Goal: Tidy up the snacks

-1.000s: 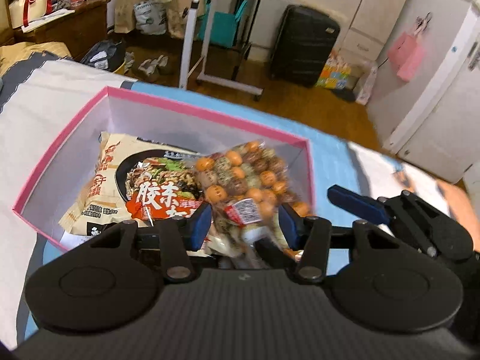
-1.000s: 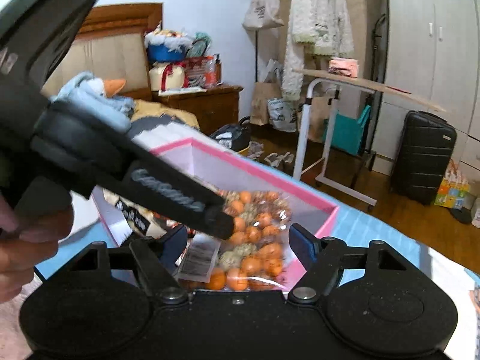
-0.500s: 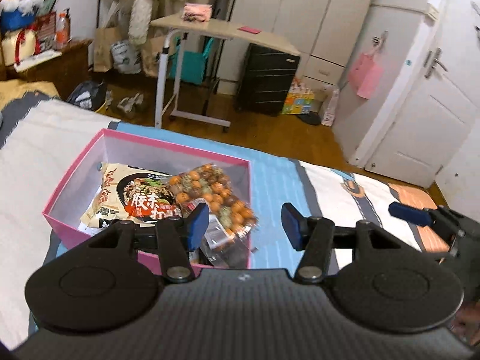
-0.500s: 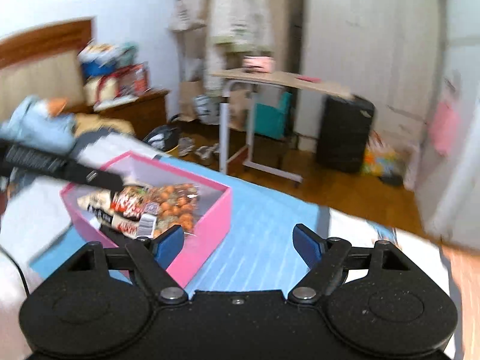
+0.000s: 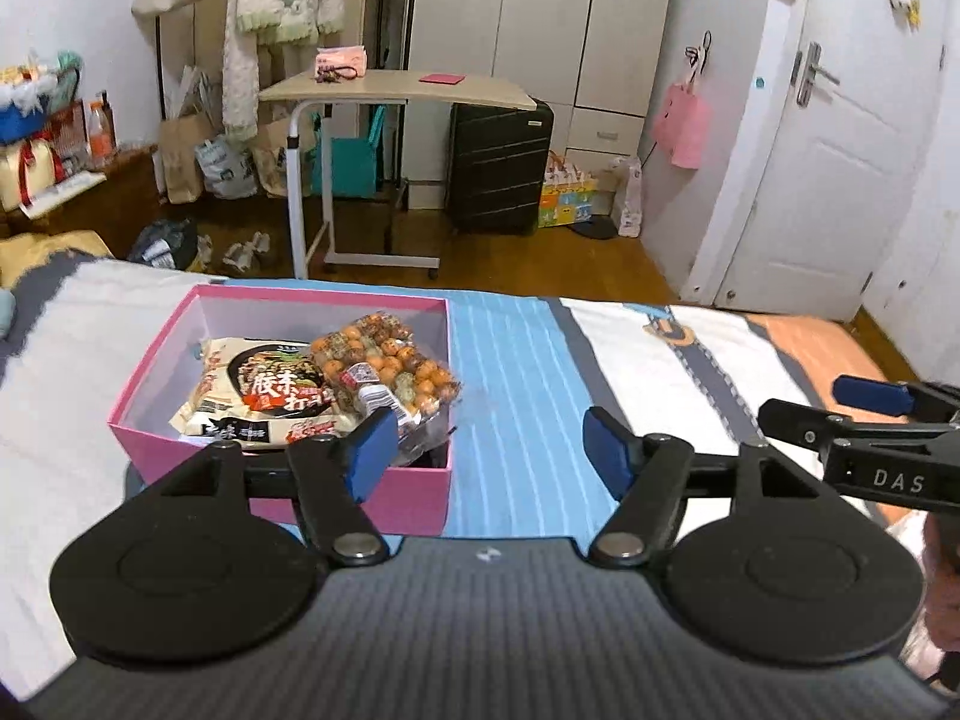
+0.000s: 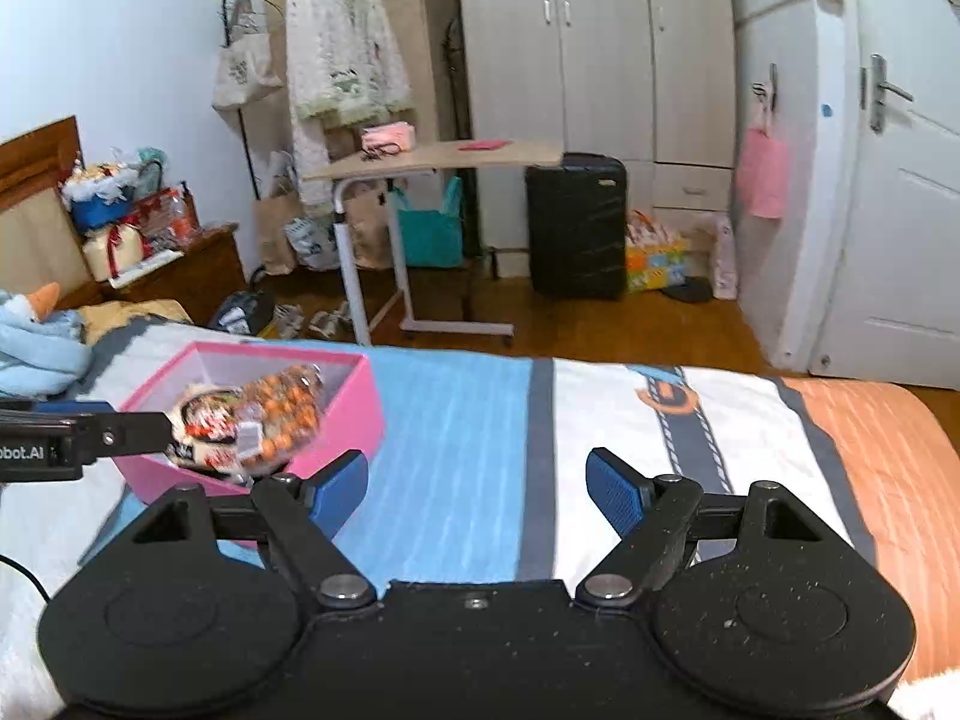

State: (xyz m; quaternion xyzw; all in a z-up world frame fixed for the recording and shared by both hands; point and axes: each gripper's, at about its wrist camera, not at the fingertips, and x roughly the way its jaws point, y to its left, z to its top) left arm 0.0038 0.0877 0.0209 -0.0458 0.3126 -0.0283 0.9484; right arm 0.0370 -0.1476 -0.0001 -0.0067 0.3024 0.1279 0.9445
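A pink box (image 5: 180,330) sits on the bed. Inside lie a noodle packet (image 5: 264,396) and a clear bag of orange and speckled snack balls (image 5: 384,360), leaning on the box's right wall. My left gripper (image 5: 489,444) is open and empty, held back from the box's near right corner. My right gripper (image 6: 477,489) is open and empty over the blue striped bedspread, right of the box (image 6: 354,408). The right gripper's finger (image 5: 870,396) shows at the right edge of the left wrist view. The left gripper's finger (image 6: 90,429) shows at the left of the right wrist view.
The bedspread (image 5: 522,372) has blue, white and orange panels. Beyond the bed's far edge stand a rolling side table (image 5: 396,90), a black suitcase (image 5: 498,168), wardrobes and a white door (image 5: 840,168). A blue plush toy (image 6: 36,336) lies at the left.
Both grippers have pulled back and away from the box. The snack ball bag, between the left fingers a second ago, now lies in the box. The right gripper swung to the right.
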